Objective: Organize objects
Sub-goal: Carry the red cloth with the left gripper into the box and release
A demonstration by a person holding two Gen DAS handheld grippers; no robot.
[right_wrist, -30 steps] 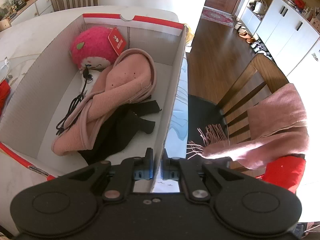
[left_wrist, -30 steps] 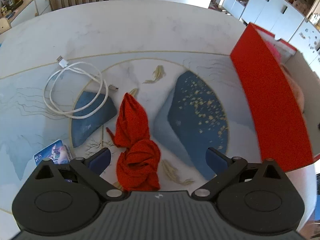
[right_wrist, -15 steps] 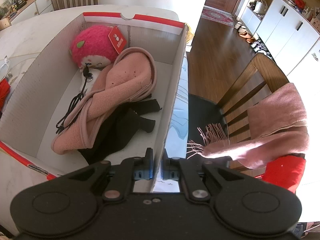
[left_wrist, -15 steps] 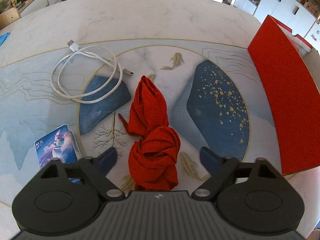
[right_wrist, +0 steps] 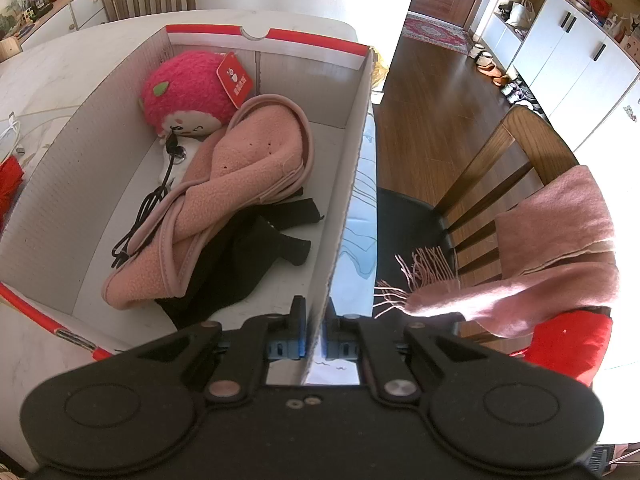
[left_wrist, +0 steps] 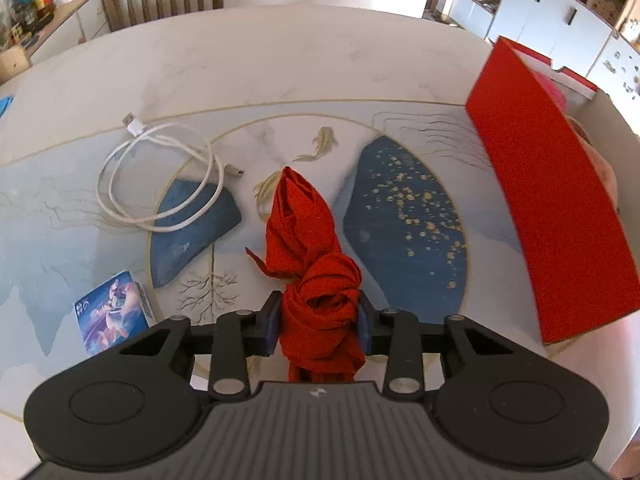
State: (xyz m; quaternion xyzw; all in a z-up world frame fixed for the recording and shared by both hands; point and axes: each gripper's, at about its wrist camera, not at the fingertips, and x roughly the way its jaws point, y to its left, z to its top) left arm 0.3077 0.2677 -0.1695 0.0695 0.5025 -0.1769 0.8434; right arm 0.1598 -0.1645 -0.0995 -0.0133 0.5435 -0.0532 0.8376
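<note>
Left tongs [left_wrist: 318, 322] pinching red cloth [left_wrist: 310, 240], right tongs [right_wrist: 314, 334] clamping box wall [right_wrist: 344, 208]

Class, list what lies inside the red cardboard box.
Inside the box: a pink plush toy, pink fleece garment, black cloth and black cable. Anything beneath the garments is hidden.

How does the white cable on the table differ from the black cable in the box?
The white cable lies on the table in open loops, nothing on it; the black cable lies in the box, bunched, partly under the pink garment. The colours differ too. Neither tool touches either cable.
</note>
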